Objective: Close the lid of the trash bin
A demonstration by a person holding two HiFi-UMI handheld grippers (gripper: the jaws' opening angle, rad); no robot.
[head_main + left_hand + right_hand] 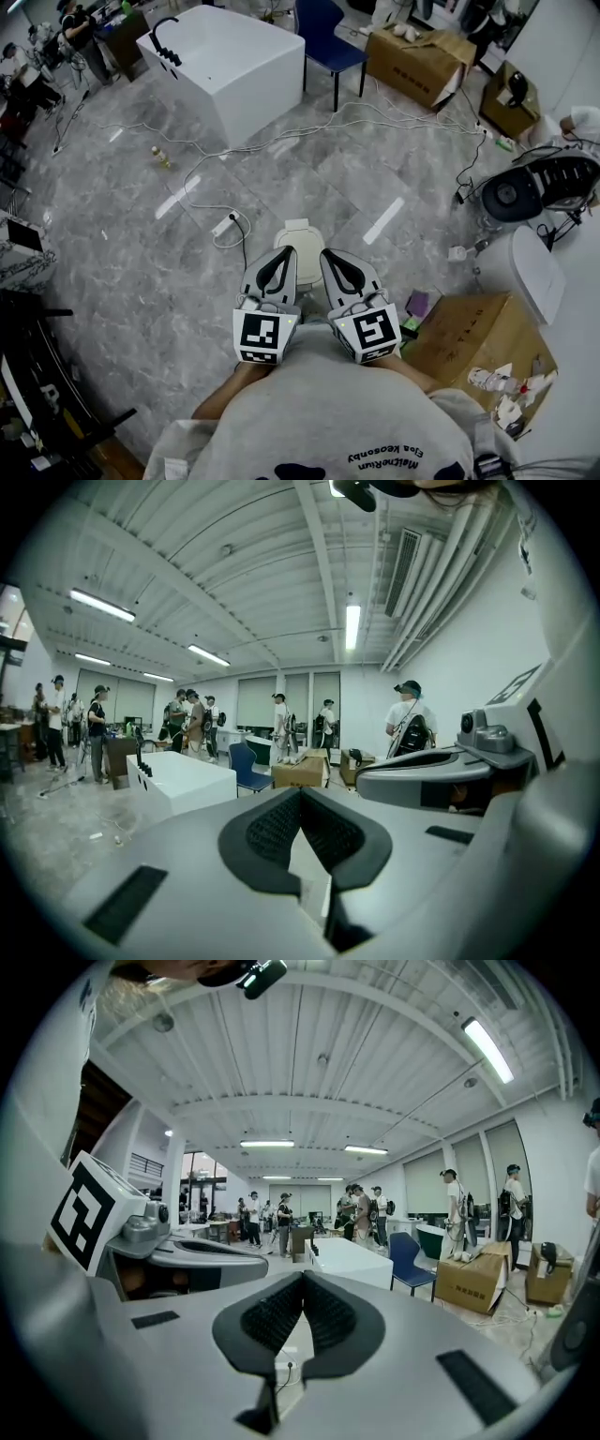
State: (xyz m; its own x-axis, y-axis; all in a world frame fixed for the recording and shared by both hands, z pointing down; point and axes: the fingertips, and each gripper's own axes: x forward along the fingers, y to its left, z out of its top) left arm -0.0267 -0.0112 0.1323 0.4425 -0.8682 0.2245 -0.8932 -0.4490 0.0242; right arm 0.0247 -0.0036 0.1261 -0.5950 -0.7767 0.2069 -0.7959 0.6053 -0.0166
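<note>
Head view: the left gripper (279, 253) and right gripper (333, 255) are held side by side before the person's chest; the trash bin (298, 231) stands on the grey floor (141, 244) just past their tips, its lid lying flat on top. Left gripper view — jaws pressed together, empty. Right gripper view — likewise closed, holding nothing

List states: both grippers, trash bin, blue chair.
left gripper: shut, nothing between the jaws.
right gripper: shut, nothing between the jaws.
trash bin: upright on the floor beyond the grippers, lid looks down; the near part is hidden behind them.
blue chair: upright, seat empty.
</note>
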